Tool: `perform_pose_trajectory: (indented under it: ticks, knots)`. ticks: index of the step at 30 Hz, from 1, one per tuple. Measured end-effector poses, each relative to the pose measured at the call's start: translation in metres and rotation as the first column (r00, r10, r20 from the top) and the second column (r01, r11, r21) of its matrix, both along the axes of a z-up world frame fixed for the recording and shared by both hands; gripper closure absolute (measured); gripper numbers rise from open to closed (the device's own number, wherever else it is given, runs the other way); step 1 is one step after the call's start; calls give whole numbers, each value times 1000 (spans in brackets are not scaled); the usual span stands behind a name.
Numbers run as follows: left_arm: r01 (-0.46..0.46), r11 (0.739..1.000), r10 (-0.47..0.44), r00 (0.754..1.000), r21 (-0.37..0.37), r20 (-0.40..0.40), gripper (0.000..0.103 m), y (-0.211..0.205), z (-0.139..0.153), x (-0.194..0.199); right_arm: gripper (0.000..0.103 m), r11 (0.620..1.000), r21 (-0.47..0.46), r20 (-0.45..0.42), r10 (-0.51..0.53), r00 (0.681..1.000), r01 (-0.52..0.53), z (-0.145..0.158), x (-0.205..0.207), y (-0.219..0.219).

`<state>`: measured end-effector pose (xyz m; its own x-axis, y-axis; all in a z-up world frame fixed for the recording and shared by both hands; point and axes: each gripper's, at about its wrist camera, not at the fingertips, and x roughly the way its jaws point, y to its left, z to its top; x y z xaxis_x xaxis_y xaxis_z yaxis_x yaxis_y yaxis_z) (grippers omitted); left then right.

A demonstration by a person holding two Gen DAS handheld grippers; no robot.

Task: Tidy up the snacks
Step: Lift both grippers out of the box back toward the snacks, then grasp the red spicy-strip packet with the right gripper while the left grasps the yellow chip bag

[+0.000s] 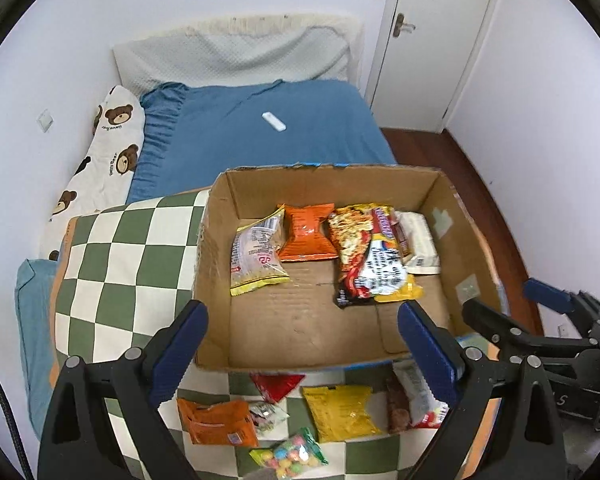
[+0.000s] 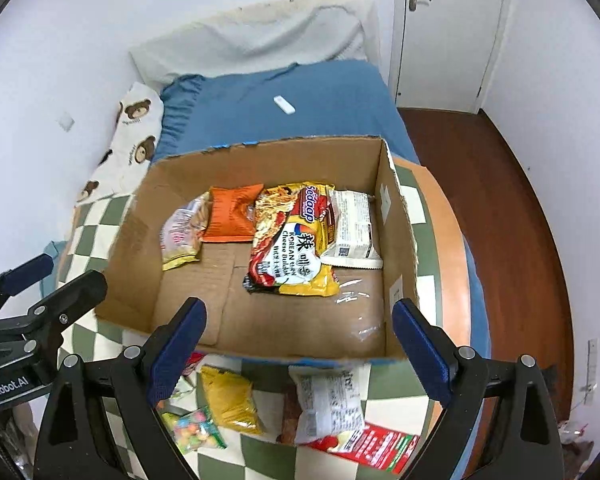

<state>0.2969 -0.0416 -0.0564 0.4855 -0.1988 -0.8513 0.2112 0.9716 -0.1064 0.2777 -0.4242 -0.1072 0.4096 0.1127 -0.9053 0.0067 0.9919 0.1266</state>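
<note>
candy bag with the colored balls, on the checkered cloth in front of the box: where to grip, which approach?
Judgement only: take the candy bag from above, jaws across its bulging middle. It lies flat on the checkered cloth, so no edge is raised for a side entry. The orange packet and yellow packet sit close, so stay over the bag itself. Either open gripper works; the left gripper looks nearer.

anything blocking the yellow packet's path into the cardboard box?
Only the box's near wall: the yellow packet lies on the checkered cloth just outside it, so it has to be lifted over. Inside, the near half of the cardboard box floor is bare. Both claws, left and right, are open and empty.
</note>
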Motion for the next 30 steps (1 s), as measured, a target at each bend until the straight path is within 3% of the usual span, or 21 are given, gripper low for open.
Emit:
perform_pose_trajectory:
  ticks: [4,8,12,15,18,24,30]
  knots:
    - [-15,1000,15,999,-14,43,6,5,11,-22,7,999,48,26,-10,1000,9,12,-22,0]
    - [-25,1000,25,999,-1,26,6,11,-4,-45,7,993,108,11,-38,999,37,4,-47,-7]
    - [-25,999,27,995,24,-91,6,8,-54,-60,7,984,151,-76,-83,994,94,-40,-70,-25]
    - [-9,999,16,979,36,-203,6,0,-99,-63,7,984,127,-139,-108,984,126,-79,-82,-43]
    - [3,999,10,961,47,-276,6,-10,-134,-67,19,981,102,-198,-142,970,164,-120,-91,-69]
    - [15,998,6,936,56,-352,6,-25,-173,-75,24,952,172,-295,-197,935,255,-194,-100,-115]
    - [38,996,-3,928,85,-372,6,-33,-186,-83,24,940,252,-344,-137,929,232,-204,-120,-102]
